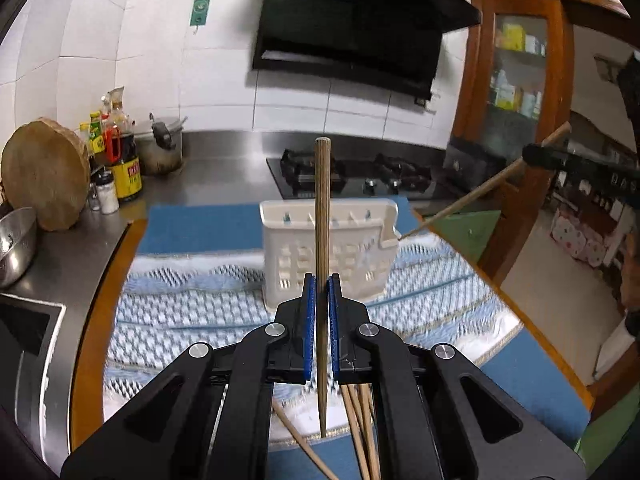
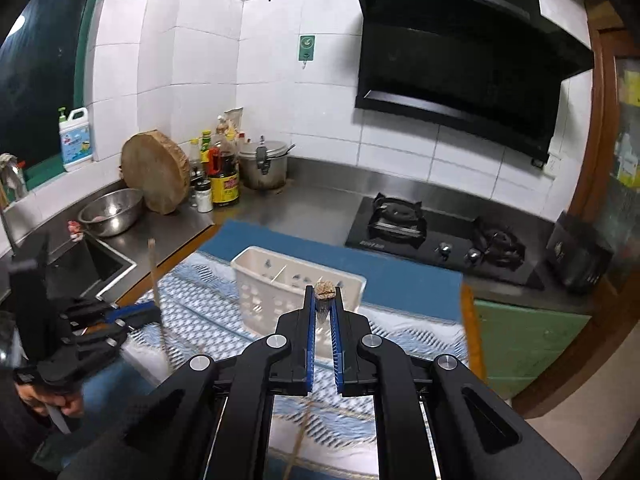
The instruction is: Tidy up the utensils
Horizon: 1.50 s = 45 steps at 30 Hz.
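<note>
Each tool (image 1: 322, 280) (image 2: 325, 294) clamped on a chopstick (image 1: 322, 216) (image 2: 325, 291); loose chopsticks (image 1: 360, 432) only in left view.

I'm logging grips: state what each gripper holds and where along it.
Left gripper clamps an upright chopstick around its middle. Right gripper pinches another chopstick close to its thick end.

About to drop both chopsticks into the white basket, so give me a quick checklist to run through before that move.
1. Left gripper clamped on its chopstick: ok.
2. Right gripper clamped on its chopstick: ok.
3. White basket upright on the mat: ok.
4. Basket top open, nothing covering it: ok.
5. Sticks over the basket: not ok, both short of it.
6. Loose chopsticks remain on the mat: not ok.
</note>
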Motion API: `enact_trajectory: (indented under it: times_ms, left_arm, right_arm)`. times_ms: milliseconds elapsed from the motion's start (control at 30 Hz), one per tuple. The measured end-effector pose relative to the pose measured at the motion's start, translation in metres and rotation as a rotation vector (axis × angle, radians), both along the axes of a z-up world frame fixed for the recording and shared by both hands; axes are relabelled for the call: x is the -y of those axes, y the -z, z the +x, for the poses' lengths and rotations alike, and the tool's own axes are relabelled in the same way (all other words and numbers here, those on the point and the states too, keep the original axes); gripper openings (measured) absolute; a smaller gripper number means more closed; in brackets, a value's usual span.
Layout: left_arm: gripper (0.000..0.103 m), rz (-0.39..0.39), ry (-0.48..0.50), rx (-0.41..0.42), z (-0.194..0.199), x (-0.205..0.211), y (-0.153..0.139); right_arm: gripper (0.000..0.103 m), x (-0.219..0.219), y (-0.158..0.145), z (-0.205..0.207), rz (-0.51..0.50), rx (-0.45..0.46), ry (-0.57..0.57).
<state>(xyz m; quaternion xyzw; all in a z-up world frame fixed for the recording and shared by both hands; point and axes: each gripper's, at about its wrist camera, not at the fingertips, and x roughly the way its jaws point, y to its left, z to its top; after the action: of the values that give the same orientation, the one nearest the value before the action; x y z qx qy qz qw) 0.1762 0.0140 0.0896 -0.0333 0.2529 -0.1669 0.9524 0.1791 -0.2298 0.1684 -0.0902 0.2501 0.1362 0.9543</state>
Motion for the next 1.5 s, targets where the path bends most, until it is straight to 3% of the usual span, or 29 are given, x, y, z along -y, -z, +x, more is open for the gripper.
enact_trajectory:
  times_ms: [233, 400, 667, 1067, 1500]
  left_arm:
    - [0.005, -0.069, -0.058, 0.107, 0.014, -0.02, -0.043]
    - [0.005, -0.107, -0.083, 0.126, 0.018, -0.025, -0.045]
    - [0.005, -0.075, -0.151, 0.145, 0.011, -0.024, -0.042]
    - [0.005, -0.061, -0.195, 0.218, -0.02, -0.018, -0.059]
    - [0.005, -0.039, -0.337, 0.195, -0.051, -0.053, -0.058]
  right_arm:
    - [0.007, -0.007, -0.002, 0.032, -0.044, -0.029, 0.006]
    - [0.007, -0.01, 0.01, 0.04, -0.045, -0.049, -0.003]
    - [0.007, -0.013, 0.014, 0.041, -0.05, -0.047, -0.021]
    - [0.007, -0.024, 0.03, 0.044, -0.083, -0.078, -0.042]
    - [0.007, -0.024, 0.024, 0.039, -0.073, -0.056, -0.043]
